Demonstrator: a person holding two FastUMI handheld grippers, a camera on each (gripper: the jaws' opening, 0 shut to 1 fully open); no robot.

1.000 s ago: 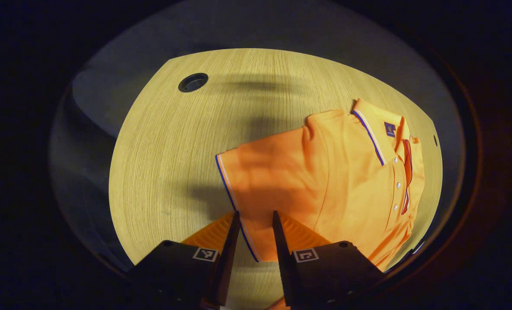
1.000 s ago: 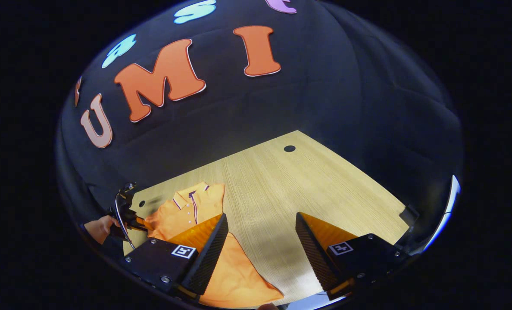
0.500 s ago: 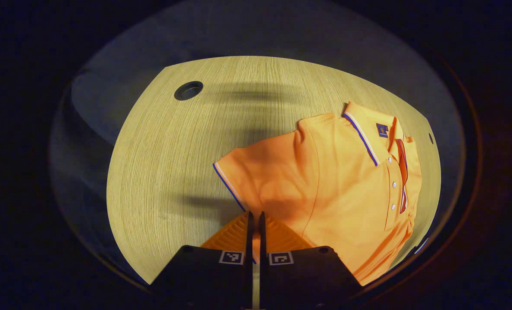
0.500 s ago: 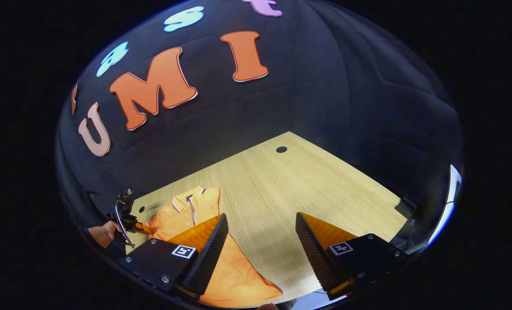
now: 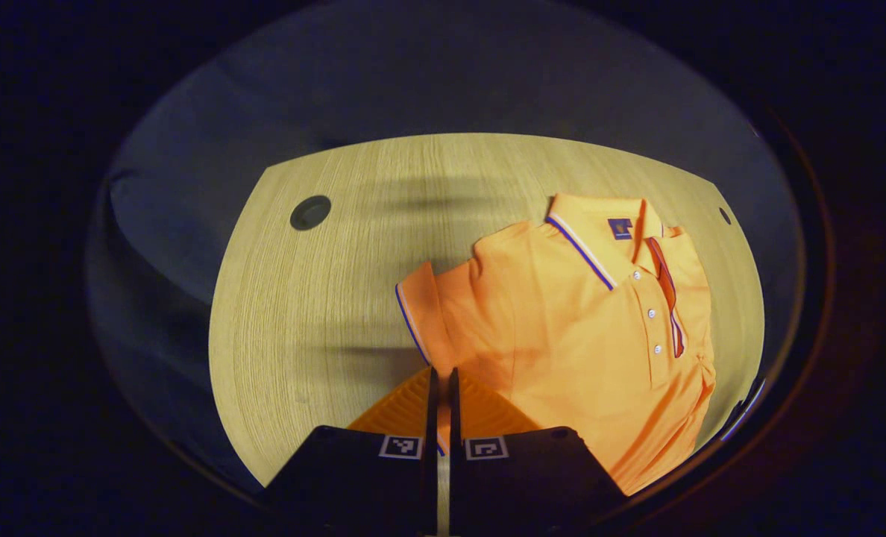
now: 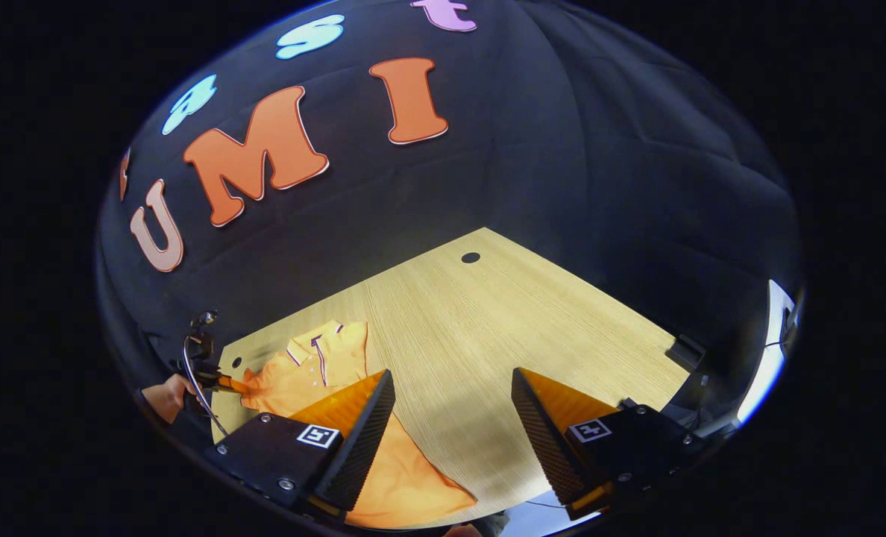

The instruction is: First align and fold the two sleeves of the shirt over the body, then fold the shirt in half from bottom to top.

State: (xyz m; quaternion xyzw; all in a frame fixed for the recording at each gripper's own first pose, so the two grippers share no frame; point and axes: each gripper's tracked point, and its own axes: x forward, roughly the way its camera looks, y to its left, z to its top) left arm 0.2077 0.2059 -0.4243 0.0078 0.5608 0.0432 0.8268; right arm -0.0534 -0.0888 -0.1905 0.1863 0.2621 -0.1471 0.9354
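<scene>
The wooden table (image 5: 301, 298) carries the orange shirt (image 5: 585, 335) at centre right of the left gripper view. The left gripper (image 5: 439, 377) is clenched on its sleeve (image 5: 420, 313), likely to carry it over the body. The right gripper (image 6: 450, 406) hangs released, low in its view.

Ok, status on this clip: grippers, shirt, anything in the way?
Left hand-held gripper shut on sleeve, sleeve lifted. Right hand-held gripper open, above table. Shirt body flat, unfolded. Nothing in the way.
</scene>
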